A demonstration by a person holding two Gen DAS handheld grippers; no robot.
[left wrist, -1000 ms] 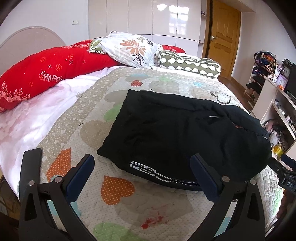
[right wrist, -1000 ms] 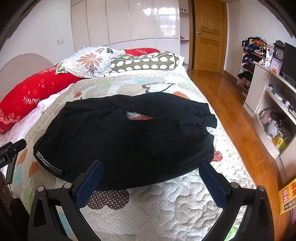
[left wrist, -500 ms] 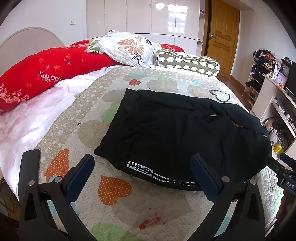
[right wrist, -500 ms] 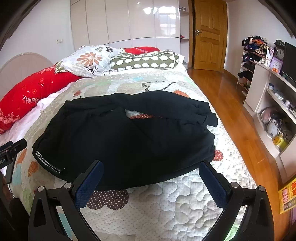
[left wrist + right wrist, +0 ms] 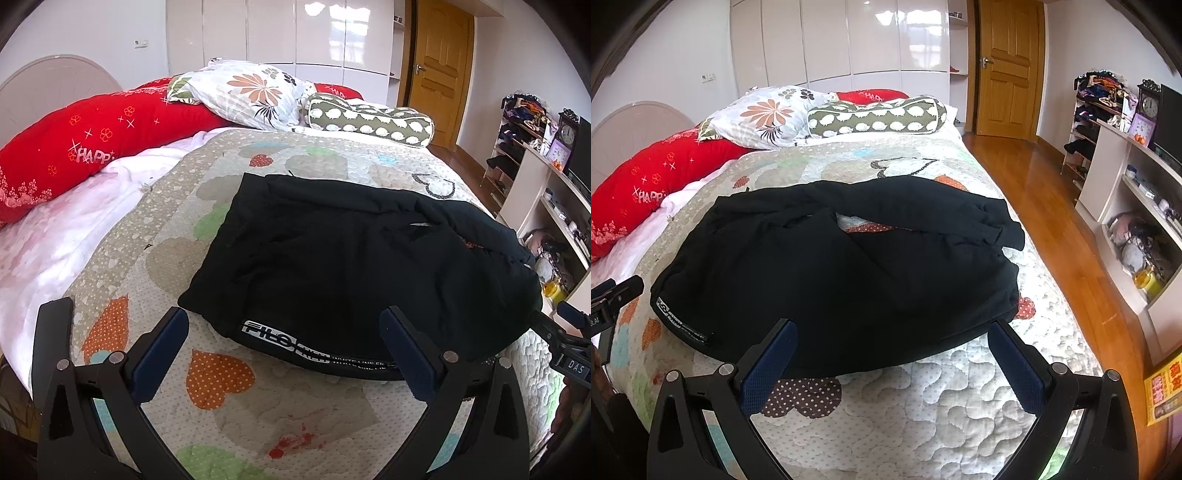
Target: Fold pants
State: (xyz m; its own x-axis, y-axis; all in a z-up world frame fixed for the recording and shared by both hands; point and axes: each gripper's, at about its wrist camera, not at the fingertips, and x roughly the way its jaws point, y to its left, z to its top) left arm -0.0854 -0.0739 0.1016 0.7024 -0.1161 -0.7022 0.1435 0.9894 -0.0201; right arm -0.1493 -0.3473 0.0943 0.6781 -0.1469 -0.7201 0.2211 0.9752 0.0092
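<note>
Black pants (image 5: 351, 266) lie folded in a wide bundle on the quilted bedspread (image 5: 229, 387), with a white logo strip along the near edge. They also show in the right wrist view (image 5: 842, 273), with a gap near the top and a cuff sticking out at the right. My left gripper (image 5: 284, 350) is open and empty, just short of the pants' near-left edge. My right gripper (image 5: 894, 354) is open and empty, at the pants' near edge. Each gripper shows at the edge of the other's view.
A red bolster (image 5: 74, 147), a floral pillow (image 5: 251, 92) and a green patterned bolster (image 5: 369, 122) lie at the head of the bed. White shelves with clutter (image 5: 1126, 192) stand at the right across a wooden floor (image 5: 1034, 177). A wooden door (image 5: 1008, 62) is behind.
Both grippers have drawn back slightly from the pants and lifted a little. The pants have not moved. Both stay open.
</note>
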